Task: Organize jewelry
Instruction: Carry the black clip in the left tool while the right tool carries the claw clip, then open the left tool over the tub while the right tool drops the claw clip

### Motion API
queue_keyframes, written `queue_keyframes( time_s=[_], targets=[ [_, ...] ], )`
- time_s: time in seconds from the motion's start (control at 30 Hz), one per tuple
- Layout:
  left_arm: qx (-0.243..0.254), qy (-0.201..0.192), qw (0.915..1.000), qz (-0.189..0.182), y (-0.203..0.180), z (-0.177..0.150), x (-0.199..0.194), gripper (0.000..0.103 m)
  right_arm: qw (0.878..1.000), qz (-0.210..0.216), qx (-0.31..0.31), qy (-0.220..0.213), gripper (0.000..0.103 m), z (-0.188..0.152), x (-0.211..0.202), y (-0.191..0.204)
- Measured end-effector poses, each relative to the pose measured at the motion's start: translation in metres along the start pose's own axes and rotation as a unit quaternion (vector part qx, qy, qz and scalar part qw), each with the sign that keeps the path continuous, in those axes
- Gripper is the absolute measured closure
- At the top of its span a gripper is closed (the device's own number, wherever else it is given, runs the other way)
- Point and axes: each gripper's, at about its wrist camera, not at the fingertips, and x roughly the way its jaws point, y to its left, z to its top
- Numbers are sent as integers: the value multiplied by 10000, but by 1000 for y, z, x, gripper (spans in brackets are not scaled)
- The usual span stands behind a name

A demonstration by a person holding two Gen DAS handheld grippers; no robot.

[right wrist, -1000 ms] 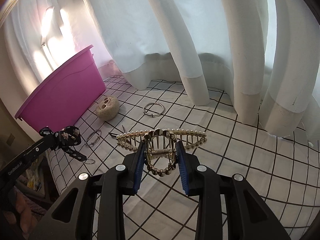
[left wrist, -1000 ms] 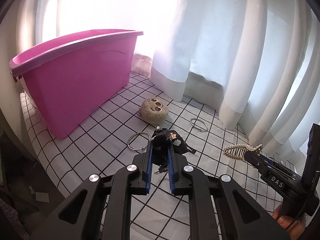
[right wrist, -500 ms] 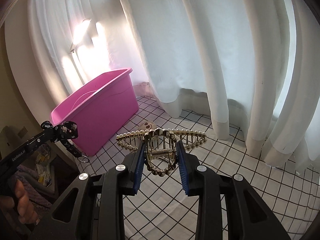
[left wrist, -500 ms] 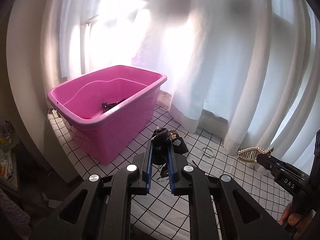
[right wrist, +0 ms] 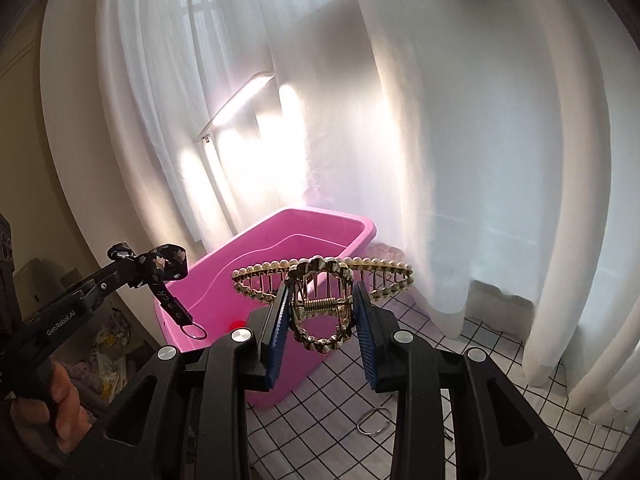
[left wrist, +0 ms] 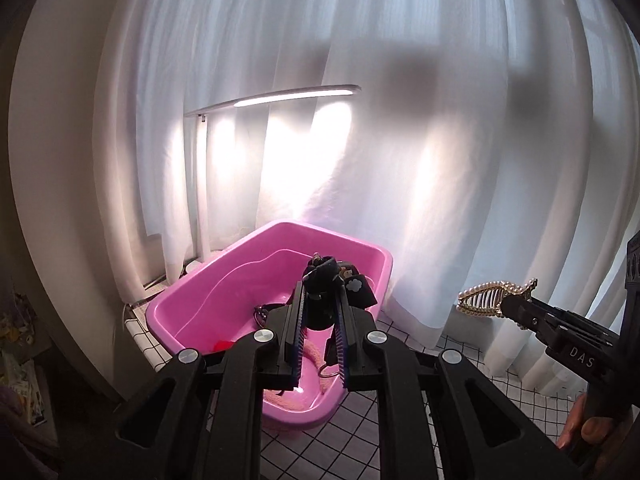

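We cannot make out every item on the floor of the pink bin (left wrist: 362, 250), since our left hand-held gripper (left wrist: 320, 322) covers part of it; we see a pink cord (left wrist: 314, 360), a red speck and a dark piece. That gripper pinches one black patterned strap (left wrist: 326, 280) with a key ring (right wrist: 194, 330), held above the bin. Our right hand-held gripper (right wrist: 322, 320) clamps one gold pearl hair claw (right wrist: 322, 276), in the air beside the bin. A second ago both worked low over the checked bench (right wrist: 332, 384); now both are raised, and the bin's inside shows. One metal ring (right wrist: 374, 420) lies on the bench.
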Motion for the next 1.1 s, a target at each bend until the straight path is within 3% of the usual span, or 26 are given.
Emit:
queue_keyframes(
  time_s=[0.27,0.47,0.87,1.1],
  targets=[
    [-75,174,9998,57,65,21,53,89,9986,160,-410,285,73,39,91,54],
    [-138,674,9976,-87,88,18,98,89,9952,180,-540,791,73,52,152,76],
    [-186,1933,9809,-91,100,-4,170,89,9735,-38,-335,2263,73,43,259,72],
    [-161,2352,9718,5,103,-10,190,88,9627,-275,-270,2676,73,36,291,68]
  ],
)
